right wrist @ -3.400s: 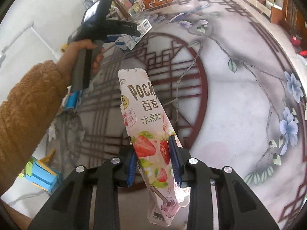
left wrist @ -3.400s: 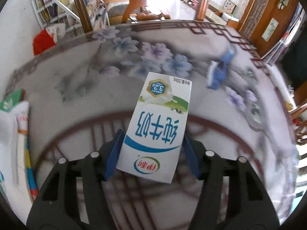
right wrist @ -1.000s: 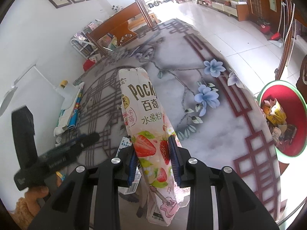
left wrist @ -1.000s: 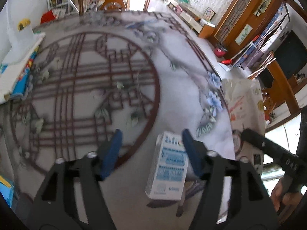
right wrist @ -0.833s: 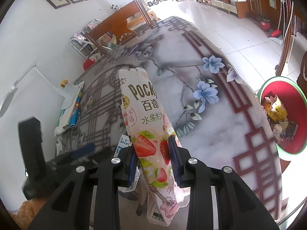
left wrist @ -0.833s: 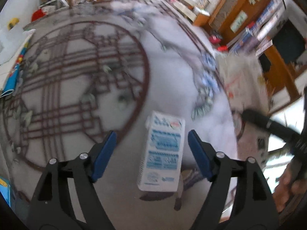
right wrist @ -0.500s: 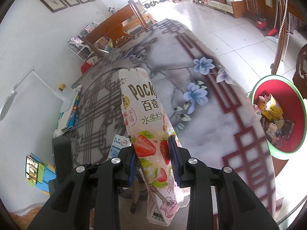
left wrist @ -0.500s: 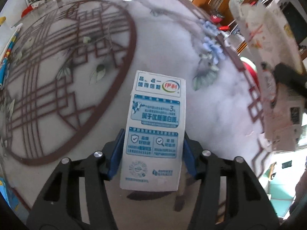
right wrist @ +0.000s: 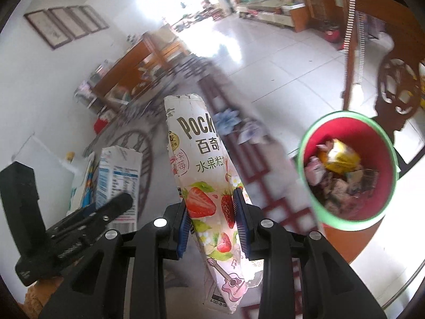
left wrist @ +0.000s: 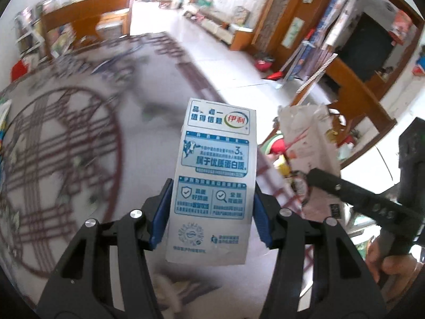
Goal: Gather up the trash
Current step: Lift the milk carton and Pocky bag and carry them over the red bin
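Lifted off table (left wrist: 79,138) since before: carton (left wrist: 215,175), pinched by left gripper (left wrist: 209,212). Right gripper (right wrist: 212,220) clamping Pocky box (right wrist: 207,186), near bin (right wrist: 348,122).

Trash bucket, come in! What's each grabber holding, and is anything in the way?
Left gripper shut on milk carton. Right gripper shut on Pocky box. Red bucket open, part full, beside the table edge. Nothing blocking.

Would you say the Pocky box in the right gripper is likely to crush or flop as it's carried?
The Pocky box probably dents easily: its torn top looks empty. It likely weighs little, as the right gripper holds it low yet it stands straight. It seems stiff, not floppy.
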{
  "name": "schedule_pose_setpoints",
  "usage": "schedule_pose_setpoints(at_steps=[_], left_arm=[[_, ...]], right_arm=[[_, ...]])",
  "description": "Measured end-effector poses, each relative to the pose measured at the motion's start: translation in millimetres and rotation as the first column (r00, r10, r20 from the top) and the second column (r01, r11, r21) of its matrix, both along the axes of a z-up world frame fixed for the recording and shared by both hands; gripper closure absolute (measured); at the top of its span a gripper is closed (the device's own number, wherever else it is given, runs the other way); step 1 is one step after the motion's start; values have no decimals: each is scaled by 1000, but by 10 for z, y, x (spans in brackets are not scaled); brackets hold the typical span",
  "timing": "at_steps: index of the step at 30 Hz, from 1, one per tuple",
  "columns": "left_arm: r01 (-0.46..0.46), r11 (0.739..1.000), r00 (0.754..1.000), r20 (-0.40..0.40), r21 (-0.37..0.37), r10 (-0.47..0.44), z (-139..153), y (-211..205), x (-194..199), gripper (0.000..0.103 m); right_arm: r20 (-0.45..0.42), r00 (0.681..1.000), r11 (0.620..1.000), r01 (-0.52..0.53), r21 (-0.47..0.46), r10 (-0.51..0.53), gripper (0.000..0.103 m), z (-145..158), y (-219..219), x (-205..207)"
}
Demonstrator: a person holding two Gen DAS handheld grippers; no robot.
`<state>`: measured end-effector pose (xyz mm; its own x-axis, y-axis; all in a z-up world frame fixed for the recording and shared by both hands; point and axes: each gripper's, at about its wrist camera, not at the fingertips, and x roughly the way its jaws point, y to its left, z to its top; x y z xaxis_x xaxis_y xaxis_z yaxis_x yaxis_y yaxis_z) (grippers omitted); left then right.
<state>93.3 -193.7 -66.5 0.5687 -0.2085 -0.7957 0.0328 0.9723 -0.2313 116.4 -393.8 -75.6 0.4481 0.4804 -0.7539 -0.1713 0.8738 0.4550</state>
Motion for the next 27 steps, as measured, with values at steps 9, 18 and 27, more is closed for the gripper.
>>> schedule_pose_setpoints(at_steps=[9, 18, 27], left_arm=[[141, 990, 990, 33, -16, -140, 103, -682, 312, 50], [237, 971, 971, -2, -33, -237, -13, -1245, 564, 50], [278, 960, 959, -48, -37, -280, -169, -1519, 804, 50]], right_arm=[[6, 989, 989, 146, -5, -146, 74, 15, -747, 27], [1, 968, 968, 250, -1, -250, 74, -8, -1328, 58], [-8, 950, 950, 313, 9, -313, 74, -37, -1700, 212]])
